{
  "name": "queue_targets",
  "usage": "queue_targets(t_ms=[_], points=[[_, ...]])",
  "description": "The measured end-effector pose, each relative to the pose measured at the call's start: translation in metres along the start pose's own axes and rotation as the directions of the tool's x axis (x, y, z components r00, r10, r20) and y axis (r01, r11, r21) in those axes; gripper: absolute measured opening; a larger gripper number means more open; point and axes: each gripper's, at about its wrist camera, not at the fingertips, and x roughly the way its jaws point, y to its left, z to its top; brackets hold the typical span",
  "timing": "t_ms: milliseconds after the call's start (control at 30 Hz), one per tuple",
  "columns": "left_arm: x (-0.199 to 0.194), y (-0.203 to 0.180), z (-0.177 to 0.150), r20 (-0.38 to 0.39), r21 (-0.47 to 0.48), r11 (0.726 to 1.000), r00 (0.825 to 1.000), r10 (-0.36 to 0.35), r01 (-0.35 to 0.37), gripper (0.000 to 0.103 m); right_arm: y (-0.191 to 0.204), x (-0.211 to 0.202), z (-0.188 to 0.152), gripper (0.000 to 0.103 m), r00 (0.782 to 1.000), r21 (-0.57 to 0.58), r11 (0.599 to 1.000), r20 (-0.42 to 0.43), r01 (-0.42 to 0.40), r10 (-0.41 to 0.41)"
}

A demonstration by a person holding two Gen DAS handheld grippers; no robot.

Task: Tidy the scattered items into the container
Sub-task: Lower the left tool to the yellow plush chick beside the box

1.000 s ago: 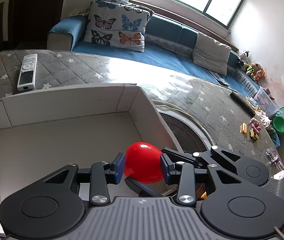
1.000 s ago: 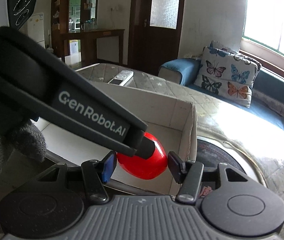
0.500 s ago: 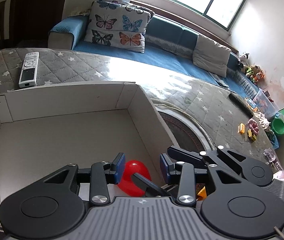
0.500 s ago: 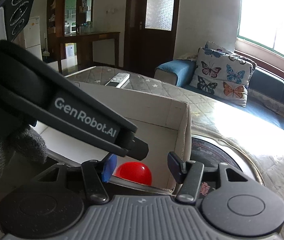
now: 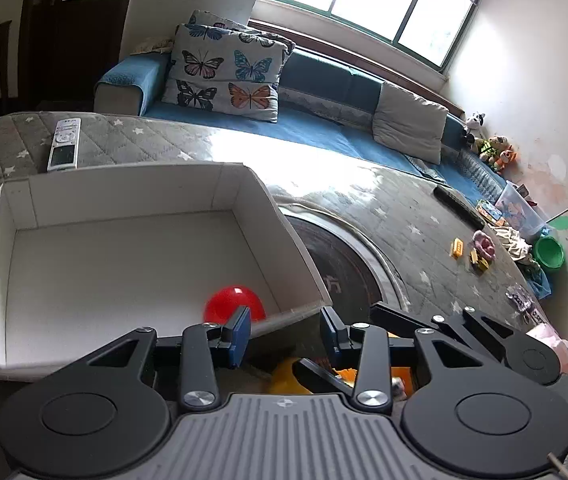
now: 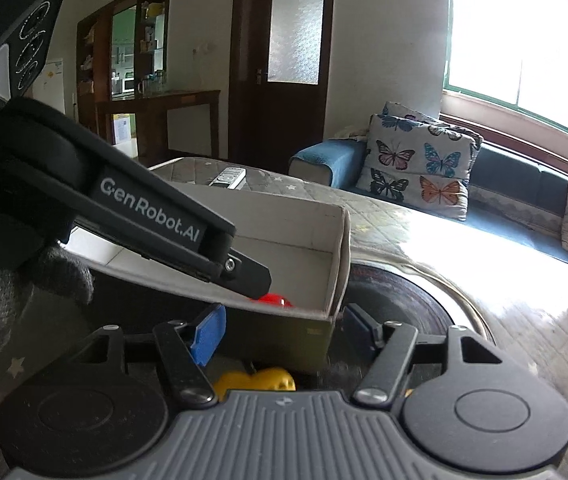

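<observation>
A red ball (image 5: 233,304) lies inside the white cardboard box (image 5: 132,188) near its front right corner; a sliver of it shows in the right wrist view (image 6: 271,299). My left gripper (image 5: 284,334) is open and empty, above the box's near edge. My right gripper (image 6: 282,330) is open and empty, just in front of the box's front wall (image 6: 284,332). A yellow toy (image 6: 258,380) lies on the table below the grippers, with orange pieces beside it (image 5: 398,374). The left gripper's body (image 6: 132,220) crosses the right wrist view.
A remote control (image 5: 64,144) lies on the quilted table cover behind the box. Small yellow and pink toys (image 5: 474,250) lie at the far right, near a black remote (image 5: 458,208). A round dark plate (image 5: 348,268) is set in the table. A blue sofa stands behind.
The red ball was between my left gripper's fingers above the box; it dropped into the box. Both grippers have drawn back from the box, and the right one opened wider.
</observation>
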Motion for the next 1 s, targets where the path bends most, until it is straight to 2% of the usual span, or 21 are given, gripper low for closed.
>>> queue_targets(t_ms=[67, 467, 733, 1000], points=[[-0.004, -0.004, -0.007, 0.001, 0.001, 1.0, 1.0, 0.004, -0.004, 0.04, 0.0, -0.01, -0.004, 0.071, 1.0, 0.007, 1.0, 0.009, 0.007, -0.008], [-0.014, -0.008, -0.042, -0.02, -0.024, 1.0, 1.0, 0.001, -0.002, 0.04, 0.009, -0.044, -0.045, 0.077, 1.0, 0.06, 0.998, -0.016, 0.016, -0.015], [-0.008, -0.001, -0.059, -0.059, -0.071, 0.997, 0.998, 0.005, -0.01, 0.04, 0.009, -0.038, -0.062, 0.078, 0.999, 0.073, 0.997, -0.051, 0.008, -0.005], [-0.005, 0.007, -0.062, -0.074, -0.097, 0.995, 0.997, 0.019, -0.026, 0.04, 0.002, -0.011, -0.065, 0.078, 0.996, 0.081, 0.997, -0.092, -0.001, 0.009]])
